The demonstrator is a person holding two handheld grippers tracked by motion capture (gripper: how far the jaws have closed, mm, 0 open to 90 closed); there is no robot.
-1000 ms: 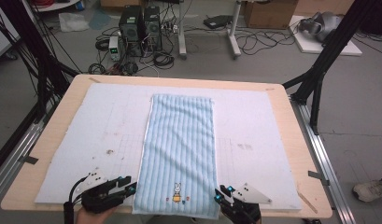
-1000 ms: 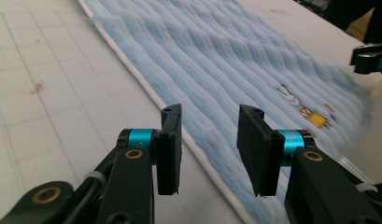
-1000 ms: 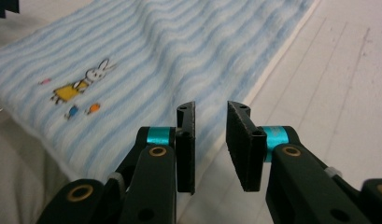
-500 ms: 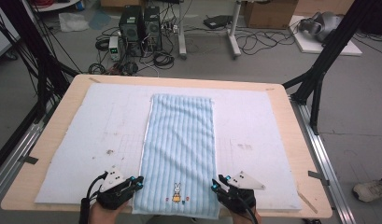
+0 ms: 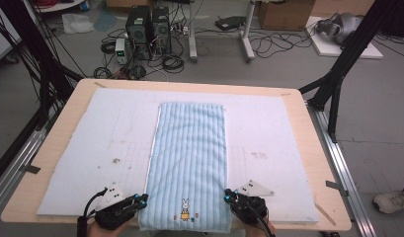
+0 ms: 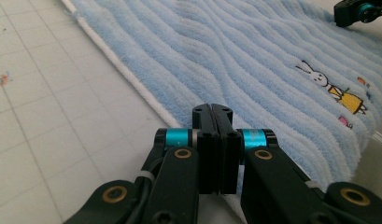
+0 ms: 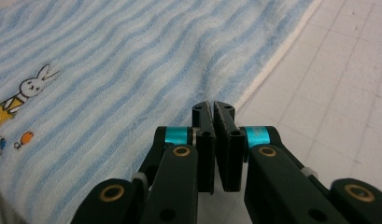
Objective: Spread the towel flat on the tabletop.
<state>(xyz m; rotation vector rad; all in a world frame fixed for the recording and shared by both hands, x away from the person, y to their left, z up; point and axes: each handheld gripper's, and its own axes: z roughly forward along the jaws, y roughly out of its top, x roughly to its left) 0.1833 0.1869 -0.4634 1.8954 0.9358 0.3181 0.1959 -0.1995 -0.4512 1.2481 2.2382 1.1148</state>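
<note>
Ok, high view first: blue striped towel (image 5: 189, 163) flat and lengthwise down the middle of the white mat (image 5: 91, 148) on the worktop (image 5: 313, 133), rabbit motif (image 5: 184, 210) at the near end. Left hand-held gripper (image 5: 142, 198) at the near-left corner, right hand-held gripper (image 5: 229, 195) at the near-right corner, both touching or just beside the towel's long edges.

Left gripper view: left hand-held gripper (image 6: 212, 108) closed tight, pads face to face, tips down at the white hem (image 6: 132, 79) where towel (image 6: 216, 51) meets mat. No cloth visible between the pads; can't tell if the hem is nipped under the tips. Rabbit (image 6: 328, 86) off to the side, right hand-held gripper (image 6: 361, 11) at the far corner.

Right gripper view: right hand-held gripper (image 7: 213, 105) just been closing, now shut bar a sliver at the tips, sitting on the towel's edge (image 7: 123, 70) beside bare mat (image 7: 328, 84). Nothing clearly caught between the pads here either.

Judging the step as grabbing both near corners for a lengthwise fold. To do it well:
- check the bite before lifting; if only pile is caught, reopen and slide one jaw under the hem
- take both layers of hem, not mat
- lift both corners together, level, same pace
- keep light tension across the near edge to avoid sag
- carry straight up the stripes and land corners square on the far ones
</note>
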